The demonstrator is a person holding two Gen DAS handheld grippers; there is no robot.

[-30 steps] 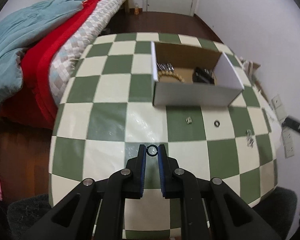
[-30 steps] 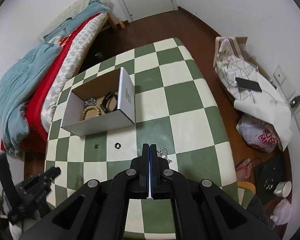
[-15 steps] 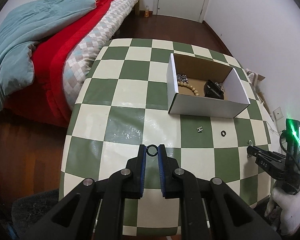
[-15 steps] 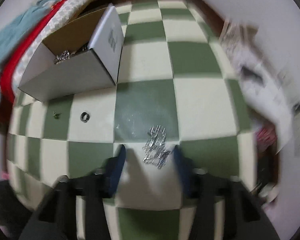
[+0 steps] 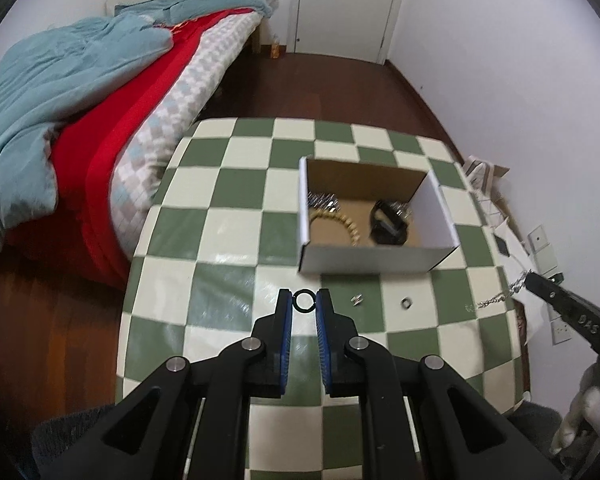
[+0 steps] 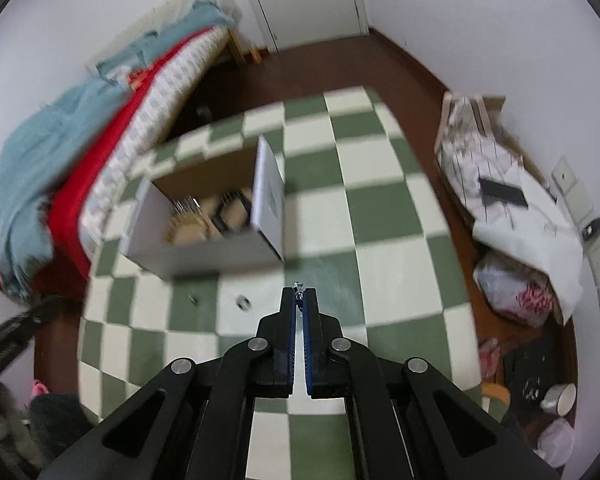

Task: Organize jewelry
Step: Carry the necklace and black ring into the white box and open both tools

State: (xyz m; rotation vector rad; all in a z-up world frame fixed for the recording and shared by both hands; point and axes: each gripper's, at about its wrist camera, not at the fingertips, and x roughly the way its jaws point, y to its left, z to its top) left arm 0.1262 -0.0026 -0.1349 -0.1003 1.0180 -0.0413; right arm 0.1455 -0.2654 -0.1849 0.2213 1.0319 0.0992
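Partly hidden: chain inside claw.

A small black ring sits pinched upright between the left jaws, above the bench. A silver chain dangles from the right jaws, its end trailing to the bench edge. Two tiny pieces — a silver stud and a dark ring — lie before the open white box, which holds a beaded bracelet, a black band and silver pieces.

Left gripper: black linkage arms, silver pivot screws, blue pads on fingers. Right gripper: identical build; white lettering on its finger at 3 o'clock in left view.
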